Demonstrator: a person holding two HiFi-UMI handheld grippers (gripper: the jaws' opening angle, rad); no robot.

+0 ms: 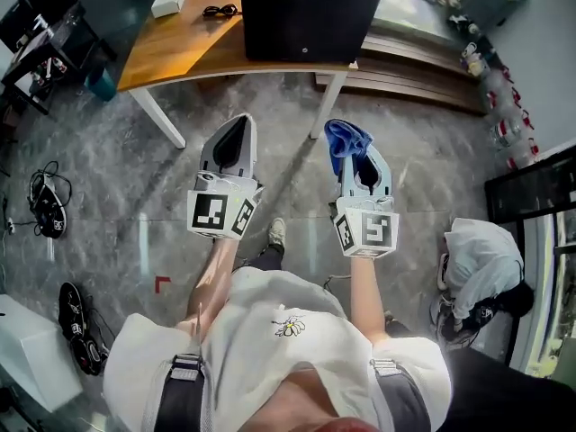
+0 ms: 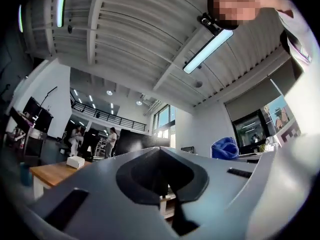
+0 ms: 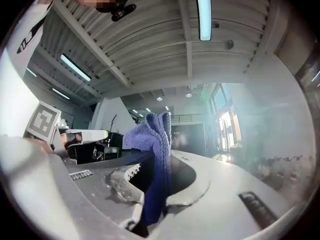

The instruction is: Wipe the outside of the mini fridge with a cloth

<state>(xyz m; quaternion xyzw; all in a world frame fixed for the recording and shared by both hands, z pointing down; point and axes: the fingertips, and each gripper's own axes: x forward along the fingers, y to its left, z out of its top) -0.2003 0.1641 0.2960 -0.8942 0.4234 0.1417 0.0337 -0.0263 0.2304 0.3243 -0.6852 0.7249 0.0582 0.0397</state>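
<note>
On the wooden table (image 1: pixel 171 48), by its front edge near the right corner: black mini fridge (image 1: pixel 306 12). Down in front of it, well apart, right gripper (image 1: pixel 360 165) pinching blue cloth (image 1: pixel 344 139) tight, cloth poking out past the tips. Beside it, left gripper (image 1: pixel 236 126) closed up, holding nothing

The person wears a white short-sleeved T-shirt (image 1: pixel 256 354) with a small yellow-and-black bee print (image 1: pixel 290 328) on the chest. On either side of the bee print, nearer the shoulders, run 2 dark straps (image 1: pixel 180 403), each with a grey buckle (image 1: pixel 185 367). Past the bee print, toward the feet, show dark trousers (image 1: pixel 264 259) and 1 pale shoe (image 1: pixel 277 232). The left gripper (image 1: pixel 234 136) and right gripper (image 1: pixel 360 158) are grey shells, each carrying 1 white cube (image 1: pixel 219 211) with black square markers.
</note>
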